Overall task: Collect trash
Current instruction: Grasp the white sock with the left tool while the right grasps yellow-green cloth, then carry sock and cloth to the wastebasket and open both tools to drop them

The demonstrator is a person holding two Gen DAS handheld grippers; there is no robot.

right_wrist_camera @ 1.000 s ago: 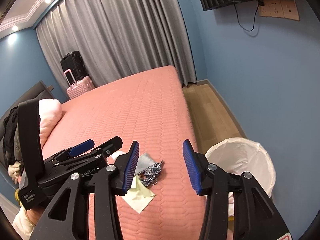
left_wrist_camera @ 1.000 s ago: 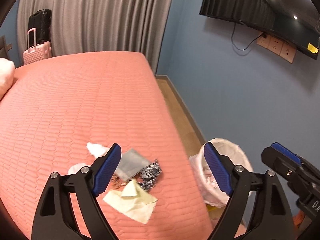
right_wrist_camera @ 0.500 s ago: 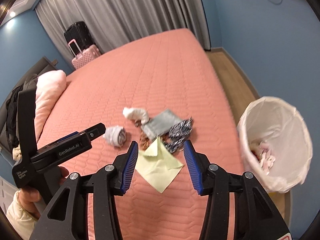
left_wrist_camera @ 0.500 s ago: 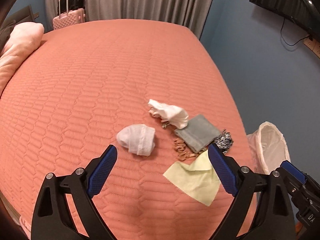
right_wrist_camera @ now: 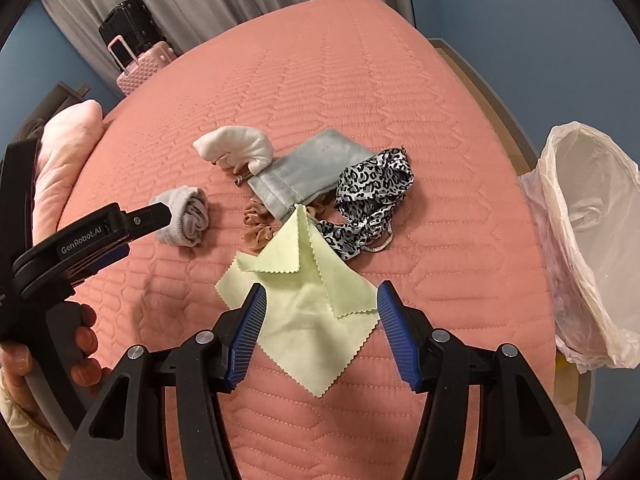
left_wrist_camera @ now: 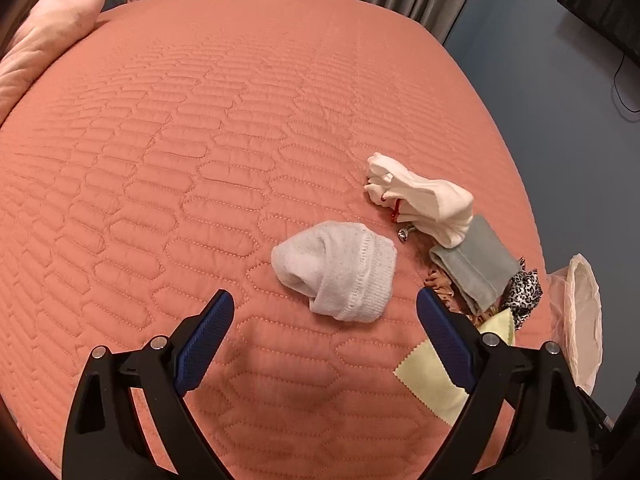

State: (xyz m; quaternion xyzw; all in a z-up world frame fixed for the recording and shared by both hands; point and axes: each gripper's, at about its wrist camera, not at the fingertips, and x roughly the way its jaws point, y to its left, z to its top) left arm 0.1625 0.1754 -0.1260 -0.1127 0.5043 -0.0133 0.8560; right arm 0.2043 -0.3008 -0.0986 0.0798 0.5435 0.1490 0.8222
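Several small items lie on the pink bed (left_wrist_camera: pixel 200 140): a rolled grey-white sock (left_wrist_camera: pixel 340 272) (right_wrist_camera: pixel 186 220), a white sock (left_wrist_camera: pixel 424 196) (right_wrist_camera: pixel 236 148), a grey pouch (left_wrist_camera: pixel 476 272) (right_wrist_camera: pixel 308 172), a brown scrunchie (right_wrist_camera: pixel 258 230), a leopard-print cloth (right_wrist_camera: pixel 372 200) and a yellow cloth (right_wrist_camera: pixel 308 304) (left_wrist_camera: pixel 432 380). My left gripper (left_wrist_camera: pixel 324 340) is open, just short of the rolled sock. My right gripper (right_wrist_camera: pixel 320 320) is open, its fingers on either side of the yellow cloth, above it.
A bin lined with a white bag (right_wrist_camera: pixel 584 240) (left_wrist_camera: pixel 580 316) stands on the floor by the bed's right edge. A pink pillow (left_wrist_camera: pixel 44 40) lies at the far left. Suitcases (right_wrist_camera: pixel 136 52) stand by the grey curtain.
Both grippers have tilted down and moved in toward the items on the bed. The left one now faces the rolled sock; the right one is now over the yellow cloth.
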